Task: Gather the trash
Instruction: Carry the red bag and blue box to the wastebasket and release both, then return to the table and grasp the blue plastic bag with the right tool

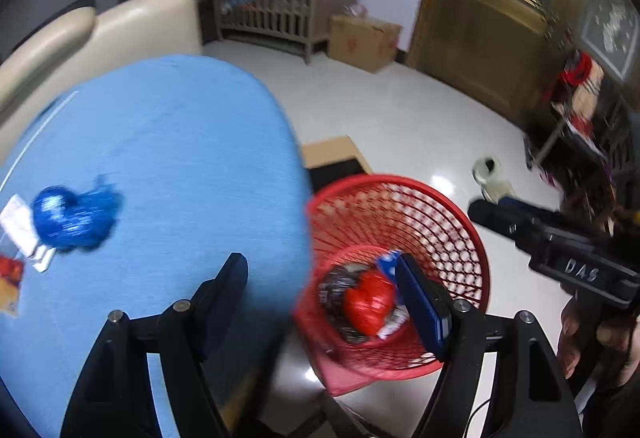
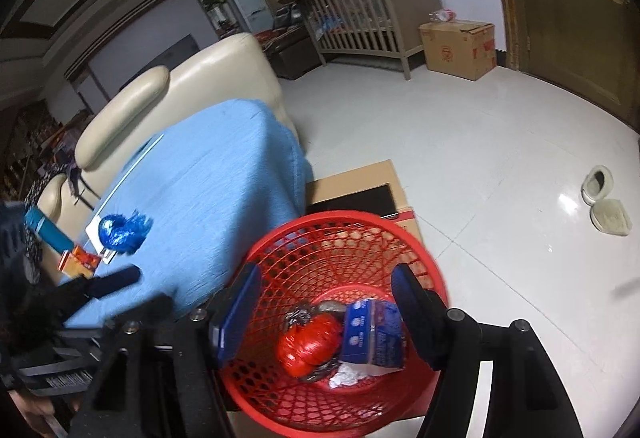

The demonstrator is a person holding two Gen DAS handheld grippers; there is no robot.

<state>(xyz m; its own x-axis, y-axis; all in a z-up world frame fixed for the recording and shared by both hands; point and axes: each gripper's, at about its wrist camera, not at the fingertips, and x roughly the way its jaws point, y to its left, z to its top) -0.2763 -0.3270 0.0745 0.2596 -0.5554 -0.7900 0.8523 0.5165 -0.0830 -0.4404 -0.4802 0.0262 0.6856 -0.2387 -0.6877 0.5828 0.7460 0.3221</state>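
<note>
Blue crumpled wrapper (image 1: pixel 74 218) lies on the bench (image 1: pixel 180 142), my released left hand-held gripper (image 1: pixel 324 298) empty near the edge. From the right wrist, my right hand-held gripper (image 2: pixel 326 312) hangs released over the red mesh basket (image 2: pixel 280 238), where a red wrapper (image 2: pixel 310 346) and blue carton (image 2: pixel 370 336) lie.

Both black angular plastic grippers, left (image 1: pixel 320 294) and right (image 2: pixel 326 302), are showing blue finger pads, silver screws, and white "DAS" lettering.
</note>
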